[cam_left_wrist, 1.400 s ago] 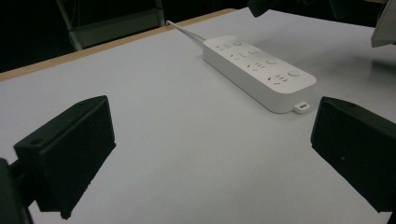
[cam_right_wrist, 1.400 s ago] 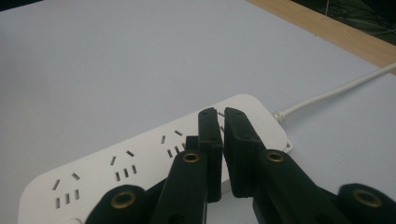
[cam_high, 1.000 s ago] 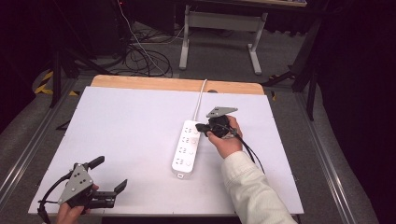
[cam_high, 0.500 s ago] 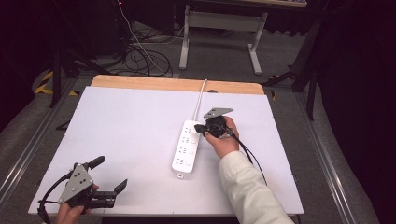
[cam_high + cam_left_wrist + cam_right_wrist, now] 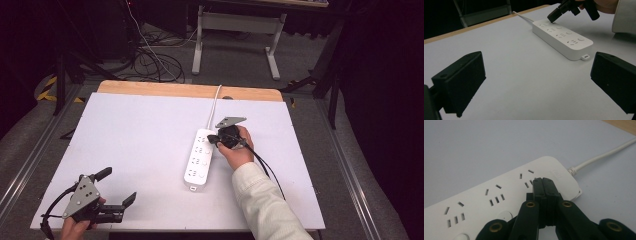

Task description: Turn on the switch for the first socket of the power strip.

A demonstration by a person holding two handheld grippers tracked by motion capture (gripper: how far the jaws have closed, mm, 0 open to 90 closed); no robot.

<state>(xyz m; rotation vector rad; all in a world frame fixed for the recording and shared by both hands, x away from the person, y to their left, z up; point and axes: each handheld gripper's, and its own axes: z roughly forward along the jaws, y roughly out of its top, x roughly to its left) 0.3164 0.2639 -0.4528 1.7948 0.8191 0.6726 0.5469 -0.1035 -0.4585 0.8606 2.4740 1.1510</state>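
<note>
A white power strip lies near the middle of the white table, its cord running to the far edge. My right gripper is shut with nothing between its jaws, tips pressed down on the strip's far end. In the right gripper view the closed tips rest on the strip beside the last socket, near the cord. My left gripper stays open at the table's near left corner. From the left gripper view its jaws frame bare table, with the strip and the right gripper beyond.
The white table has a wooden strip along its far edge. Beyond it stand a grey desk frame and loose cables on the floor. A white sleeve reaches in from the bottom.
The right gripper has edged slightly toward the strip's far end and lowered onto it. The left gripper has not moved.
</note>
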